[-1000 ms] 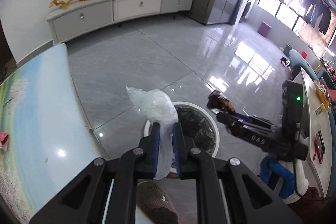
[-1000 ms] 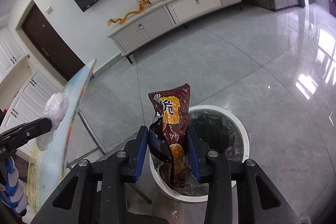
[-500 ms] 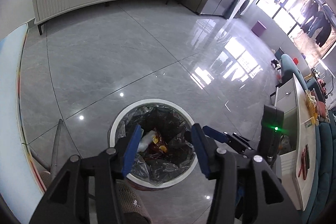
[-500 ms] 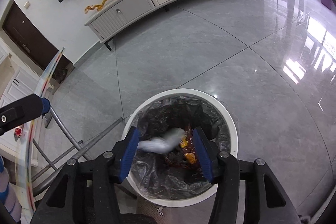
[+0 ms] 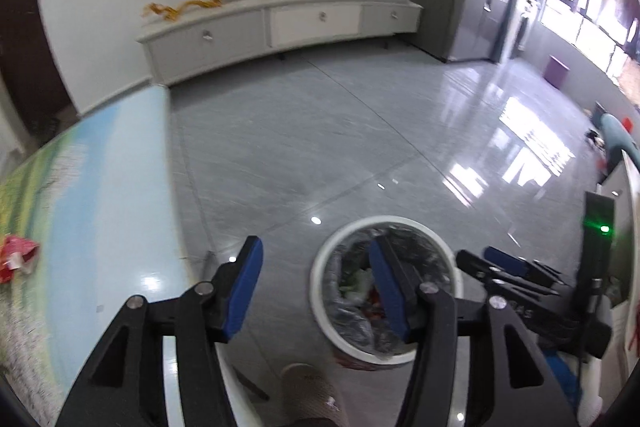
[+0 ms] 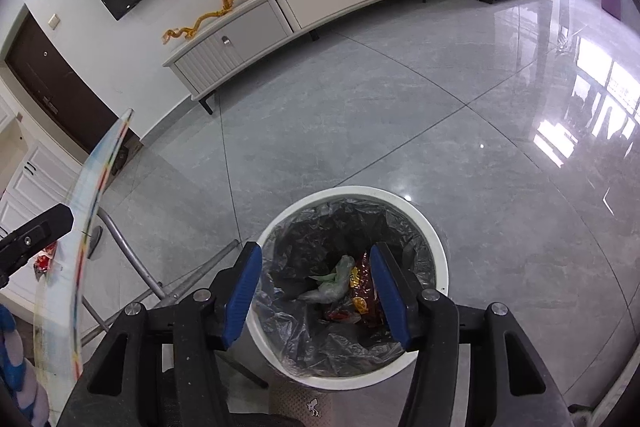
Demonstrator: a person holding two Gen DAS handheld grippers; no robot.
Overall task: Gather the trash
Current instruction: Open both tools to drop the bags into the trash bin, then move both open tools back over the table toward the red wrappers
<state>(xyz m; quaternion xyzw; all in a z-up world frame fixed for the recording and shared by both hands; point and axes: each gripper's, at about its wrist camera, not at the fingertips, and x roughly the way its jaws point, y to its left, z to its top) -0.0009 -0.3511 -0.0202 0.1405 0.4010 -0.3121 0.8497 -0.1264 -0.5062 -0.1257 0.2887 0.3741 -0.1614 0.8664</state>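
A white round bin with a black liner stands on the grey floor; it also shows in the left wrist view. Inside lie a crumpled clear plastic bag and a brown snack wrapper. My right gripper is open and empty right above the bin. My left gripper is open and empty, off to the bin's left beside the table edge. A red wrapper lies on the table at the far left.
The table with a printed landscape top stands left of the bin, with metal legs beside it. A long white TV cabinet lines the far wall. A white counter is at the right. My shoe is under the bin's near side.
Both grippers opened and dropped the plastic bag and the snack wrapper into the bin. My left gripper has since swung left and up towards the table.
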